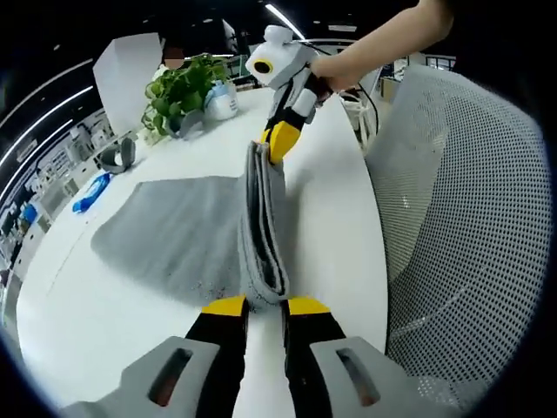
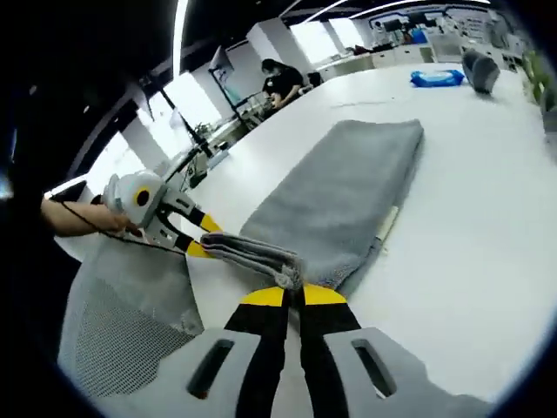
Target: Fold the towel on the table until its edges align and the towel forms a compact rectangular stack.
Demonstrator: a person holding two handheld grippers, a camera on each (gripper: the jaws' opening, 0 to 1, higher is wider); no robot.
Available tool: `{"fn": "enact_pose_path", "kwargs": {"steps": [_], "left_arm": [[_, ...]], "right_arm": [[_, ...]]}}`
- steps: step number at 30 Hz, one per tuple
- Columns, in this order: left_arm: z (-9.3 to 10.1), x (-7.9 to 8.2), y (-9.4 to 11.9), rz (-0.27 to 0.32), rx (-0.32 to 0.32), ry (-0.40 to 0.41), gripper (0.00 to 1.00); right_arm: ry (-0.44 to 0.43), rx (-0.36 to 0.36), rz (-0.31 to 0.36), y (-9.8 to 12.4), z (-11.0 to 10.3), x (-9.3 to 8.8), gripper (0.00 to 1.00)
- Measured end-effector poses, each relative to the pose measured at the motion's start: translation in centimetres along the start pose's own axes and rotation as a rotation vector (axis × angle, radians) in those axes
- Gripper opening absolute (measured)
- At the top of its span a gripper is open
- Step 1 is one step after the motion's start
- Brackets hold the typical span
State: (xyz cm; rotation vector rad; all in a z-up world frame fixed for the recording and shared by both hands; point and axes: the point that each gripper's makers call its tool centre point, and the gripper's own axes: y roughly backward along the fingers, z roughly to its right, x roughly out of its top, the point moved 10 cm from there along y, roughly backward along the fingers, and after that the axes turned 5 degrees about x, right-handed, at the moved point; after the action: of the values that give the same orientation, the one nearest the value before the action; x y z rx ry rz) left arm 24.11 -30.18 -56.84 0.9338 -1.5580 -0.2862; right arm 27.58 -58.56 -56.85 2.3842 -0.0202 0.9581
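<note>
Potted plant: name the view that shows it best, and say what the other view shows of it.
The left gripper view shows it best: the potted plant stands whole at the far end of the white table, leaves plain. In the right gripper view, a few blurred green leaves show at the right edge.

The towel point(image 1: 174, 231) is grey terry cloth, matt and nubby, its pinched edge thick and soft. The desk point(image 1: 322, 209) is smooth white laminate with a faint sheen. The chair back point(image 1: 461, 218) is white open mesh. Both grippers' fingers point(image 1: 228, 306) look like hard plastic, yellow tips on black, carried by smooth grey shells.
</note>
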Motion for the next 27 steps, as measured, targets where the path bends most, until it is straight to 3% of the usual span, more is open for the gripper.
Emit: {"fn": "enact_pose_path", "kwargs": {"steps": [6,13,18,22,27], "left_arm": [[-0.7,0.5,0.0,0.083,0.022,0.152,0.15],[-0.7,0.7,0.2,0.144,0.02,0.133,0.11],[-1.7,1.5,1.8,0.283,0.009,0.35,0.06],[-1.8,1.8,2.1,0.266,-0.014,0.376,0.05],[-1.6,2.5,3.6,0.296,-0.064,0.401,0.05]], "right_arm": [[-0.05,0.007,0.033,0.3,0.3,-0.6,0.02],[-0.061,0.029,0.068,0.6,0.2,-0.8,0.02],[-0.051,0.076,0.173,2.0,-0.6,0.1,0.02],[-0.017,0.096,0.207,2.6,-1.5,0.6,0.02],[0.034,0.117,0.215,3.7,-2.7,0.8,0.02]]}}
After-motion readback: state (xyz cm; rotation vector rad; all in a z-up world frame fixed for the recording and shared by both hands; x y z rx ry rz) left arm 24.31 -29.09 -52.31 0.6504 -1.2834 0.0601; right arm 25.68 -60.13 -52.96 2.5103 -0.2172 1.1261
